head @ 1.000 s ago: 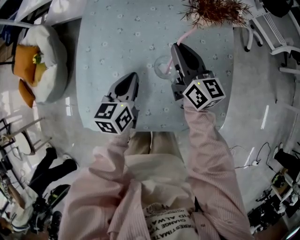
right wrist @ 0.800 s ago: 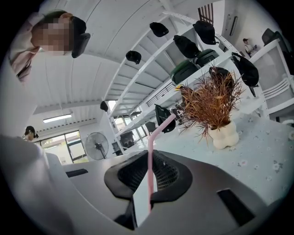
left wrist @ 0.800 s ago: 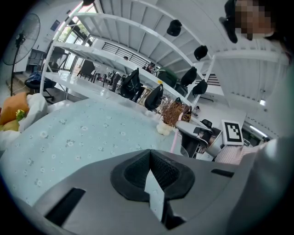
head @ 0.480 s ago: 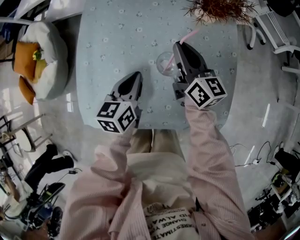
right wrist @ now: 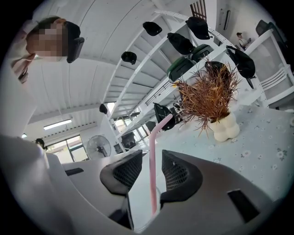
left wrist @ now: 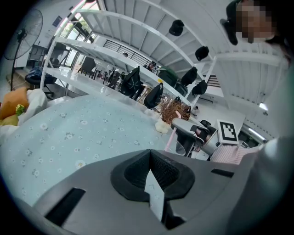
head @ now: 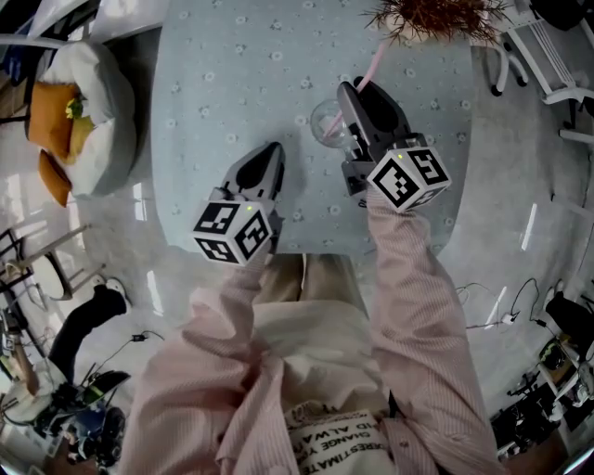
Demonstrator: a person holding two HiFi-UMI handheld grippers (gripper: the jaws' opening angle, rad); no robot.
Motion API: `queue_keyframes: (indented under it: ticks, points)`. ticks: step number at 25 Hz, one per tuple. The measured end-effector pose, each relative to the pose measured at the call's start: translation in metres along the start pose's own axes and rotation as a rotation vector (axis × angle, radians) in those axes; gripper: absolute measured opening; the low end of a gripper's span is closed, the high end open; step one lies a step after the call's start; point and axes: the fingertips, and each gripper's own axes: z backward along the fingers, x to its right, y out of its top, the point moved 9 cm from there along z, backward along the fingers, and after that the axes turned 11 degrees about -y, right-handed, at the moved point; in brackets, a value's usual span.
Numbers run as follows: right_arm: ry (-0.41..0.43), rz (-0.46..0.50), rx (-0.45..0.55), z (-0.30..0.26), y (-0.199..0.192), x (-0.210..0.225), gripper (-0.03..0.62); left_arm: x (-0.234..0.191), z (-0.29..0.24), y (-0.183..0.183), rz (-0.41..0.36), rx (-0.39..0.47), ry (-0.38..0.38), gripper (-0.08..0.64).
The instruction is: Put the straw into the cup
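A clear plastic cup point(head: 325, 123) stands on the pale blue flowered tablecloth point(head: 232, 65). The pink bent straw point(head: 373, 63) rises from it between the jaws of my right gripper point(head: 351, 90). In the right gripper view the straw point(right wrist: 153, 151) stands upright between the two pads point(right wrist: 126, 170), with a thin gap on each side. The jaws of this right gripper point(right wrist: 151, 167) are opening. My left gripper point(head: 269, 153) rests low over the cloth, left of the cup and nearer to me. It point(left wrist: 149, 158) is shut and holds nothing. From it I see the straw point(left wrist: 170, 137) and the right gripper point(left wrist: 190, 131).
A dried brown plant in a white knobbly vase point(head: 429, 20) stands at the table's far right, just behind the cup point(right wrist: 223, 126). A cushioned chair with orange items point(head: 79, 121) is left of the table, and white chairs point(head: 538, 46) are to the right. The table's near edge point(head: 306, 249) is by my lap.
The straw's upper end now stands a little steeper above the cup. Both grippers have stayed about where they were.
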Motion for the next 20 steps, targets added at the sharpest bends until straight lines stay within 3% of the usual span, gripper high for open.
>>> queue_keyframes:
  ticks: [4,15,20]
  points:
    - [-0.009,-0.015,-0.007,0.001,-0.002,0.002,0.133,0.001,-0.001,-0.001,0.0,0.002,-0.005,0.0]
    - [-0.041,-0.022,0.038,0.026,0.01,0.007,0.133,0.019,0.003,0.016,-0.038,0.053,-0.049,0.0]
    - [-0.044,0.013,0.056,0.048,0.02,-0.003,0.038,0.045,0.007,0.024,-0.112,0.052,-0.103,0.0]
